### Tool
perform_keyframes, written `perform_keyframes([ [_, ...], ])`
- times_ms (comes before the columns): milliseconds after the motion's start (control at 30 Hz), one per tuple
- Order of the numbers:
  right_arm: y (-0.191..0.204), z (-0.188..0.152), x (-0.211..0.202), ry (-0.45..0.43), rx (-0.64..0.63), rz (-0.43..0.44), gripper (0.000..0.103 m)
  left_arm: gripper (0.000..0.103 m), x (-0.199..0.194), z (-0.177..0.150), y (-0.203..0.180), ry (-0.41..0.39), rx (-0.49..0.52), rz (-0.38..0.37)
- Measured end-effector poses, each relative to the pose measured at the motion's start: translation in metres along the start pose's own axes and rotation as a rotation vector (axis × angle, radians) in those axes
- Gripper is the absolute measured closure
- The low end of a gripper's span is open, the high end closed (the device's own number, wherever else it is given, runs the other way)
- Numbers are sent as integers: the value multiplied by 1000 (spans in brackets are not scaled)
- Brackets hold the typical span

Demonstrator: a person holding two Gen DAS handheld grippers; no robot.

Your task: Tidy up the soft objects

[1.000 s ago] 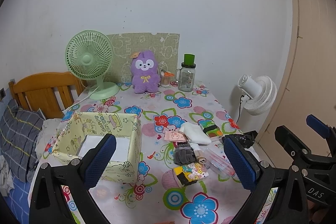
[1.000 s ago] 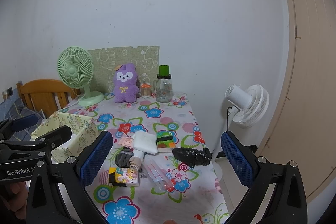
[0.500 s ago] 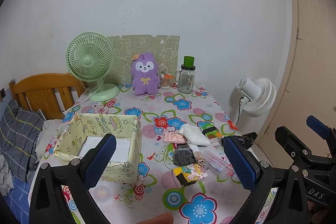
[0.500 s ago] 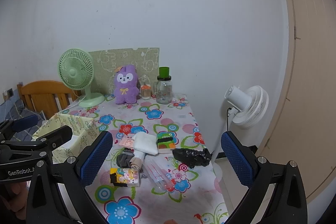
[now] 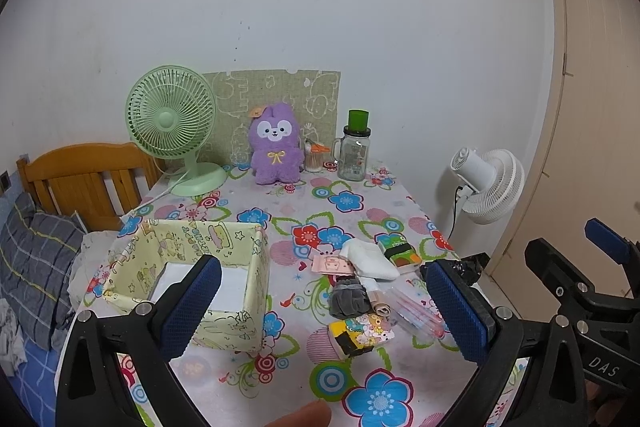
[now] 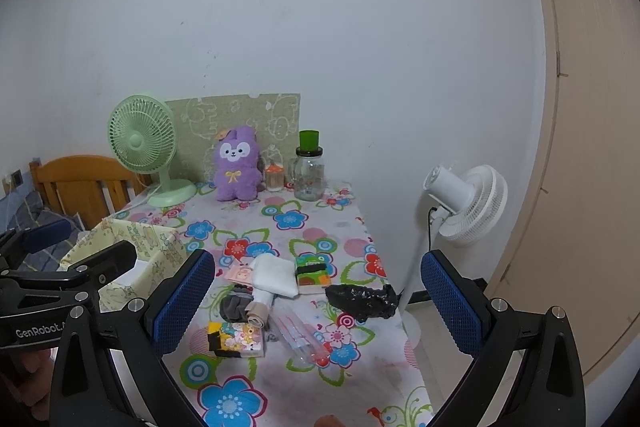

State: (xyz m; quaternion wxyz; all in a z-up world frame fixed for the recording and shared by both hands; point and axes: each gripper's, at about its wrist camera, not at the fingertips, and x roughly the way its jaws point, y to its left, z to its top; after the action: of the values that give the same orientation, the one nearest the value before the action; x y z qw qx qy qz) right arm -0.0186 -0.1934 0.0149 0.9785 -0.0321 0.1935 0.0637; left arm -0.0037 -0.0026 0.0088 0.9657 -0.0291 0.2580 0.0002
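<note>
A pale yellow fabric box (image 5: 224, 243) (image 6: 160, 247) stands open on the flowered table's left side. To its right lies a small pile: a white folded cloth (image 5: 370, 259) (image 6: 276, 273), a grey scrunchie (image 5: 347, 301) (image 6: 234, 307), a beige roll (image 6: 256, 313), a cartoon tissue pack (image 5: 362, 333) (image 6: 236, 339), a green and orange pack (image 5: 400, 247) (image 6: 312, 269) and a crumpled black bag (image 6: 362, 301). A purple plush (image 5: 275, 143) (image 6: 236, 163) sits at the back. My left gripper (image 5: 324, 311) and right gripper (image 6: 316, 305) hover open above the near edge, holding nothing.
A green desk fan (image 5: 172, 115), a glass jar with a green lid (image 5: 354, 153) and a patterned board (image 5: 280, 95) line the back wall. A clear plastic packet (image 6: 300, 337) lies by the pile. A white floor fan (image 6: 468, 203) stands right of the table, a wooden bed frame (image 5: 84, 175) left.
Both views have drifted slightly back and up, so the table sits a little lower in frame. A fingertip has appeared at the bottom edge of the left wrist view. Objects have not moved.
</note>
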Motion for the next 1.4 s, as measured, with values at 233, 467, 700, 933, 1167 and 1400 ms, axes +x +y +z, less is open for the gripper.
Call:
perform_keyframes([
  [233, 0, 1, 0, 0, 2, 2, 0, 0, 0, 2, 0, -3, 0, -2],
  [467, -2, 1, -1, 9, 10, 10, 0, 0, -1, 2, -1, -2, 6, -1],
  [700, -2, 2, -1, 7, 11, 12, 0, 0, -1, 0, 0, -3, 3, -4],
  [933, -2, 1, -1, 9, 10, 9, 0, 0, -1, -1, 1, 3, 1, -5],
  [1167, -3, -1, 1, 16, 11, 9, 0, 0, 1, -3, 1, 13, 0, -7],
  [1400, -5, -8, 9, 35, 8, -3, 0, 0, 13, -10, -2, 38, -2, -12],
])
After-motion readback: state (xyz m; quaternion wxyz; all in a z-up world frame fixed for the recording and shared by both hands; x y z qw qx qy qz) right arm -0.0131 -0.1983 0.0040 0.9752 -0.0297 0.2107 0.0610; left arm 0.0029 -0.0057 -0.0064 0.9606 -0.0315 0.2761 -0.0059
